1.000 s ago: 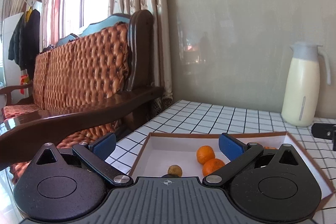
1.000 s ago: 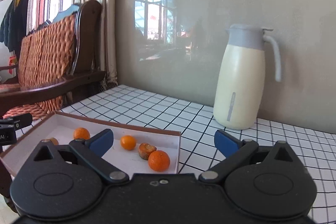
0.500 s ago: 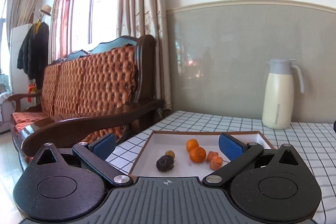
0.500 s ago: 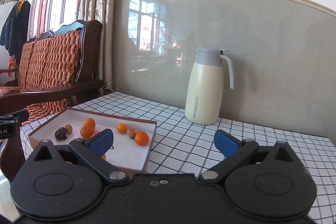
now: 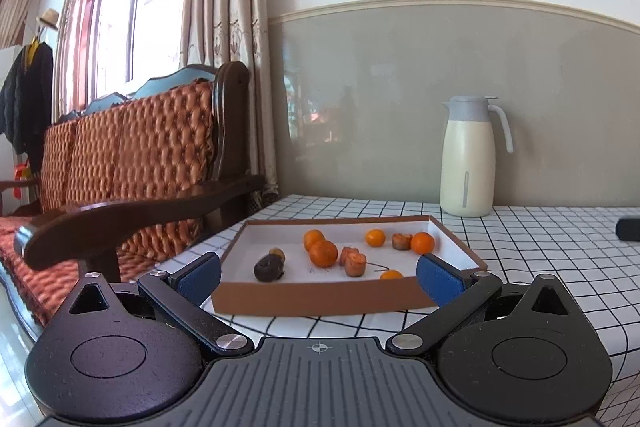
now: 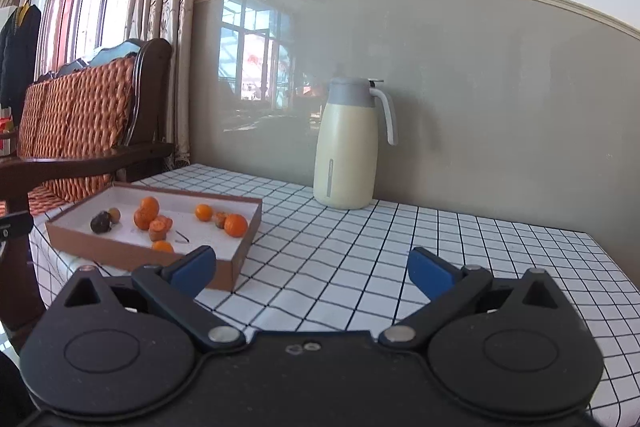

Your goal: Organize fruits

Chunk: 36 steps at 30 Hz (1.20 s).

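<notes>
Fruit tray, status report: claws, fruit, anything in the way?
Both claws, left and right, open, empty. Fruits loose in brown tray. Jug stands apart; path clear.

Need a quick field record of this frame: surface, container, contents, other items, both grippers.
surface: checked tablecloth
container: shallow brown box, white inside
contents: several small orange fruits, one dark fruit, all loose
other: cream jug by the wall, outside the box
left gripper: jaws open, empty, short of the box
right gripper: jaws open, empty, over cloth
</notes>
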Tool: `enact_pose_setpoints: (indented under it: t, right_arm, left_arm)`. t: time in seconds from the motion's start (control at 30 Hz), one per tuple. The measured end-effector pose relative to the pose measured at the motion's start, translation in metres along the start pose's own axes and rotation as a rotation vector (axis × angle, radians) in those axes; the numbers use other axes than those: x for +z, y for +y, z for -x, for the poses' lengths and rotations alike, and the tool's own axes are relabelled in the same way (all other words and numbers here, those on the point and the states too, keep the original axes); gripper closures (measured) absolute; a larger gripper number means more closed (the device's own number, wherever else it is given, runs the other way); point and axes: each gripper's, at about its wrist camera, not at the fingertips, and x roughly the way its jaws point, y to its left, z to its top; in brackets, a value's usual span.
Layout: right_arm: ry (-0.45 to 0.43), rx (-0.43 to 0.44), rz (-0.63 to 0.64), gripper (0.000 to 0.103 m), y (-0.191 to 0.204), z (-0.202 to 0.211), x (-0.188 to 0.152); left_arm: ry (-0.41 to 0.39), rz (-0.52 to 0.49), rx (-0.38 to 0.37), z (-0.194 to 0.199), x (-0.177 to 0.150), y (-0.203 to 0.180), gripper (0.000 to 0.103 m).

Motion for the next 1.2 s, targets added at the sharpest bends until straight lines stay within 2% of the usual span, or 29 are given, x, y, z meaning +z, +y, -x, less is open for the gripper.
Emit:
enact_pose_setpoints:
  t: [0.07,0.2,0.33,0.53,1.2]
  right_arm:
    - [0.027,-0.009,-0.028,0.006,0.0,-0.003,-0.004]
    - [-0.07,-0.001,-0.07,0.006,-0.003,0.012,-0.005]
    - [-0.092,0.022,-0.072,0.006,0.001,0.014,-0.003]
    - [-0.109,0.042,-0.09,0.006,0.001,0.013,-0.002]
    - [-0.124,0.057,-0.051,0.006,0.009,0.015,-0.003]
  left_arm:
    - [-0.041,-0.016,0.0,0.005,-0.001,-0.004,0.0]
    - [-0.076,-0.041,-0.002,0.01,-0.003,-0.012,0.0]
    - [-0.09,-0.021,-0.003,0.012,-0.003,-0.013,0.0]
    - [-0.061,0.034,-0.014,0.005,-0.004,-0.002,0.0]
    - [-0.038,0.046,-0.019,0.0,-0.005,0.006,0.0]
